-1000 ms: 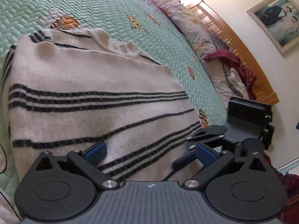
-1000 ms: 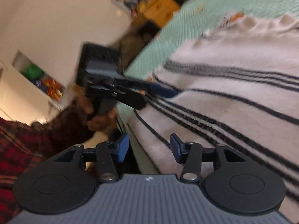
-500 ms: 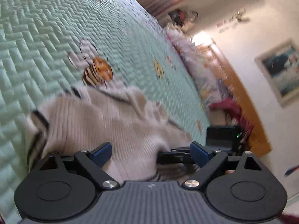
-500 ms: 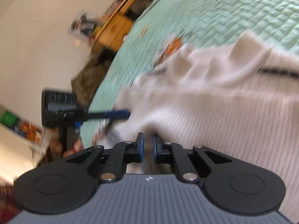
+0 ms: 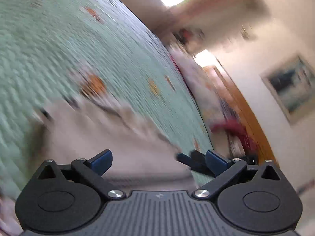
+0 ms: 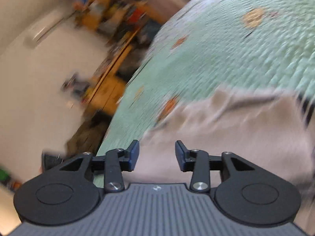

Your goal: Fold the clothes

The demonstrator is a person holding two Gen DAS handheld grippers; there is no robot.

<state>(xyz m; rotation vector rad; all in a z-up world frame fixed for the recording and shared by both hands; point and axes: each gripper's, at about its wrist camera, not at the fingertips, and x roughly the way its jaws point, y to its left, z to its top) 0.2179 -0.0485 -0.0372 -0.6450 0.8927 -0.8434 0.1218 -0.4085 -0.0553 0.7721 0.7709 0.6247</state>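
Cream sweater on a green bed quilt, blurred.
Both hand-held grippers, left and right, hover spread apart, empty, just near of it.

Right tool has released the sweater, fingers now apart.

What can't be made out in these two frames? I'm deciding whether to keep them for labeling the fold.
- Left wrist view: motion blur smears the sweater, so its stripes and fold edges are unreadable.
- Left wrist view: the framed picture is too blurred to read.
- Left wrist view: the right tool is partly hidden behind the left tool.
- Right wrist view: the shelf clutter is blurred.
- Right wrist view: the sweater's near hem is hidden by the tool body.
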